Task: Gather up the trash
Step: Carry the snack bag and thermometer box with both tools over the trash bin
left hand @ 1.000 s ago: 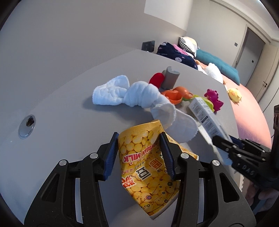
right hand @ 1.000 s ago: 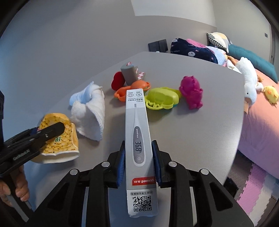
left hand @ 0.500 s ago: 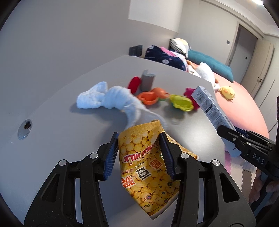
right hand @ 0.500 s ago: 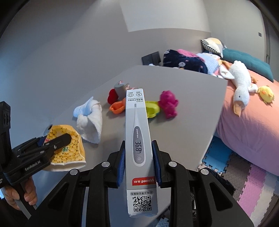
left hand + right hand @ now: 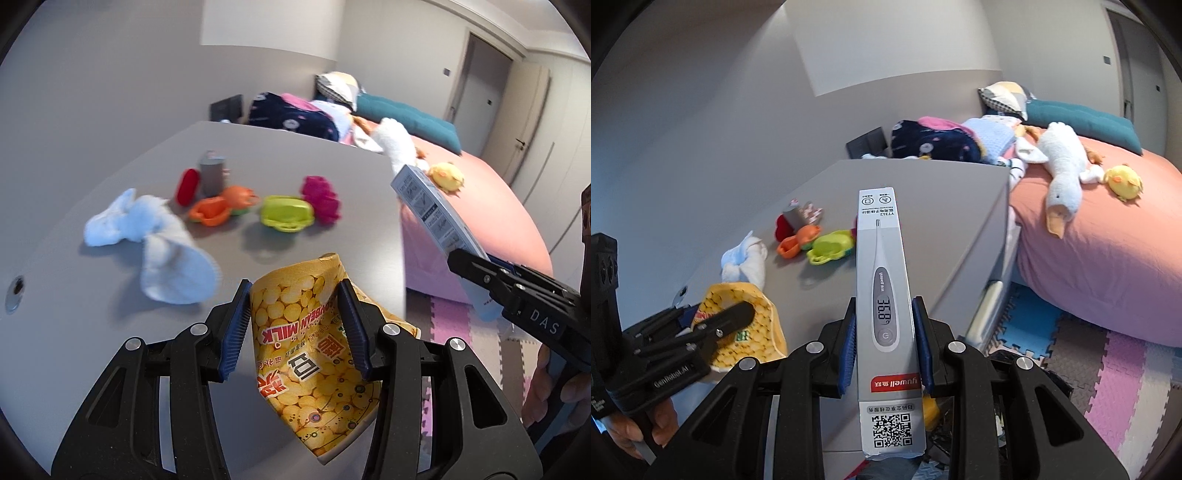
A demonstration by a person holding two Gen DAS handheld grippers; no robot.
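My left gripper (image 5: 293, 302) is shut on a crumpled yellow soybean-milk packet (image 5: 314, 354), held above the near part of the grey table (image 5: 110, 295). My right gripper (image 5: 884, 314) is shut on a long grey thermometer box (image 5: 882, 295), which sticks out forward past its fingers. In the left wrist view the box (image 5: 436, 218) and the right gripper (image 5: 517, 295) show at the right, over the table's edge. In the right wrist view the packet (image 5: 753, 306) and the left gripper (image 5: 709, 332) sit at the lower left.
On the table lie a white-blue cloth (image 5: 155, 236), orange (image 5: 218, 206), green (image 5: 286, 212), magenta (image 5: 321, 199) and red (image 5: 188, 184) toys and a grey cup (image 5: 212, 175). A bed with pink cover (image 5: 1108, 236) and plush goose (image 5: 1060, 170) stands right. Foam mats (image 5: 1108, 376) cover the floor.
Both grippers have pulled back from the table and a little up, each keeping its load. The toys and cloth now look farther away; bed and floor mats have come into view.
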